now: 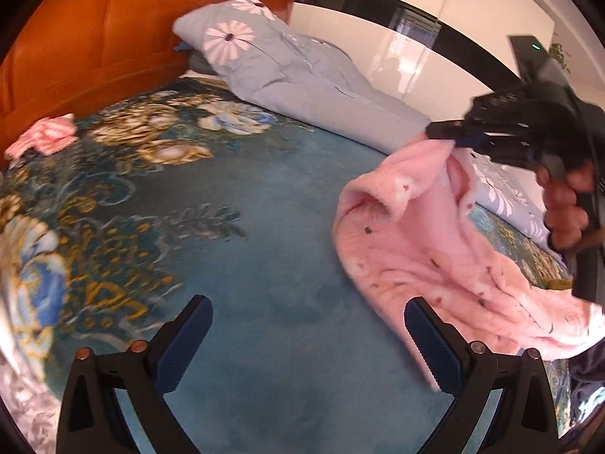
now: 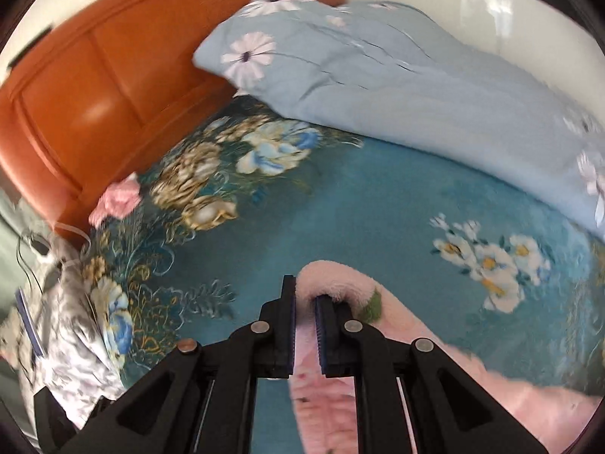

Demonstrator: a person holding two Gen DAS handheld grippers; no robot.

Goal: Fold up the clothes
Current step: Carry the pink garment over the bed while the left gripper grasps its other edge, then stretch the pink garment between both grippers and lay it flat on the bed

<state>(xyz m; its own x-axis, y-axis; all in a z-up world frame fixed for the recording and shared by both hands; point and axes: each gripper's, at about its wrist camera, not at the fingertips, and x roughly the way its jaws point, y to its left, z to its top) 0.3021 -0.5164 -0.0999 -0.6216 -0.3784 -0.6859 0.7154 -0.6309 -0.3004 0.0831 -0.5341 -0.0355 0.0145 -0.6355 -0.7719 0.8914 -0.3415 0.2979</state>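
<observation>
So the pink fleece garment (image 1: pixel 446 242) is the thing getting folded here. It's thick, fluffy stuff with little dark specks printed on it, and I'd bet it's light but bulky, totally floppy, zero stiffness. It won't slip out of a pinch easily since the pile gives plenty of bite, but it'll sag and bunch wherever it isn't supported. Best place to take hold, I reckon, is a hem or rolled edge, not the middle of a panel, or you just drag a lump around.

Right now it sits on the right side of the bed, partly lifted: one edge is pulled up off the bed, the rest trails down in a heap toward the near right.

The right gripper (image 2: pixel 304 302) is clamped on that rolled edge, fleece squeezed between the two blue pads, with the fabric curling over the top of the right-hand finger. In the left wrist view you can see it holding the edge up in the air.

The left gripper (image 1: pixel 308 325) is spread wide and holding nothing. It hovers over bare blanket, and its right-hand finger looks just beside the garment's near edge; I can't tell if it touches.

Around that: a teal floral bed blanket (image 1: pixel 245 265), a blue-grey daisy duvet (image 2: pixel 378 87) bundled along the far side, an orange wooden headboard (image 2: pixel 94 94), and a small pink cloth (image 1: pixel 45 138) at the far left.
</observation>
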